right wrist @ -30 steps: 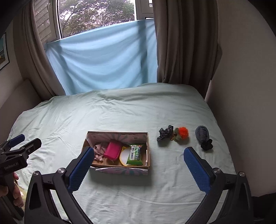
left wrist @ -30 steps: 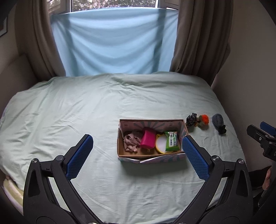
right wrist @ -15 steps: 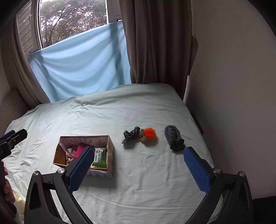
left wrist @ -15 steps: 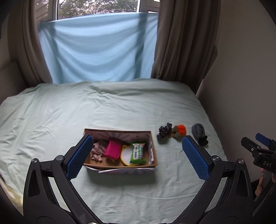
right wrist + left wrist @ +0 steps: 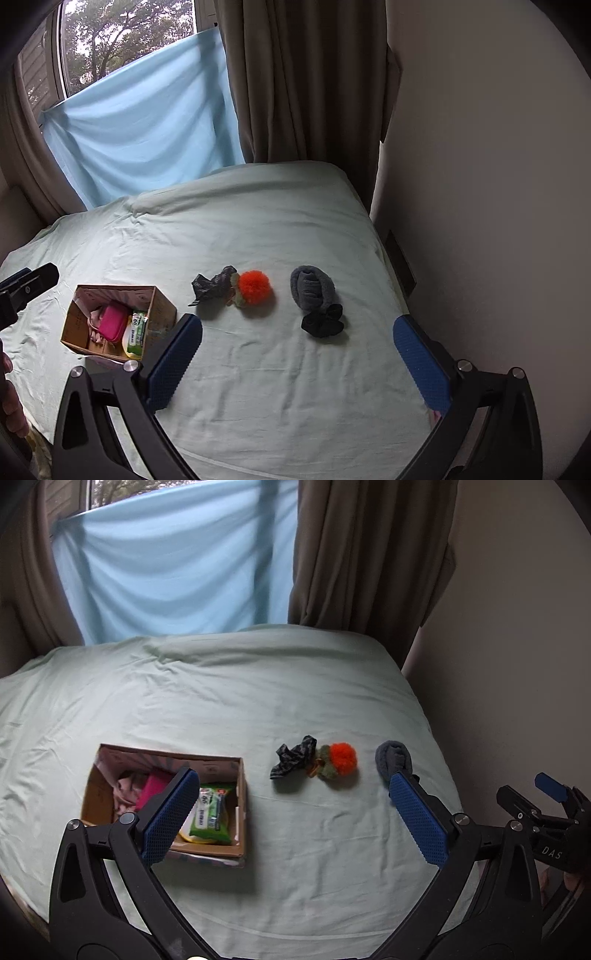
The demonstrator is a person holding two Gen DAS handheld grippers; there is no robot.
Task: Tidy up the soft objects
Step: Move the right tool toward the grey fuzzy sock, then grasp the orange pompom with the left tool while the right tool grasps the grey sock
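Both grippers hang over the bed (image 5: 295, 387) with their jaws wide apart, and nothing is between them.

The right gripper (image 5: 297, 360) has blue pads. The grey sock (image 5: 312, 288) lies ahead of its jaws, about in the middle of the gap, with a small black bundle (image 5: 322, 323) touching the sock's near end. The orange pom-pom (image 5: 254, 287) sits ahead too, more toward the left jaw, and the dark cloth (image 5: 213, 283) touches it on its left side. The box (image 5: 75, 323) is out past the left jaw (its top is open). Inside it are a pink pouch (image 5: 112, 323), a green pack (image 5: 136, 332) and some pale cloth (image 5: 96, 316).

The left gripper (image 5: 293, 816) looks at the same things. Its left jaw covers part of the box (image 5: 242, 801). The pom-pom (image 5: 342, 759) and dark cloth (image 5: 293, 762) lie ahead between its jaws. The sock (image 5: 393, 761) is just past the tip of its right jaw. The right gripper (image 5: 532, 805) shows off to the right.
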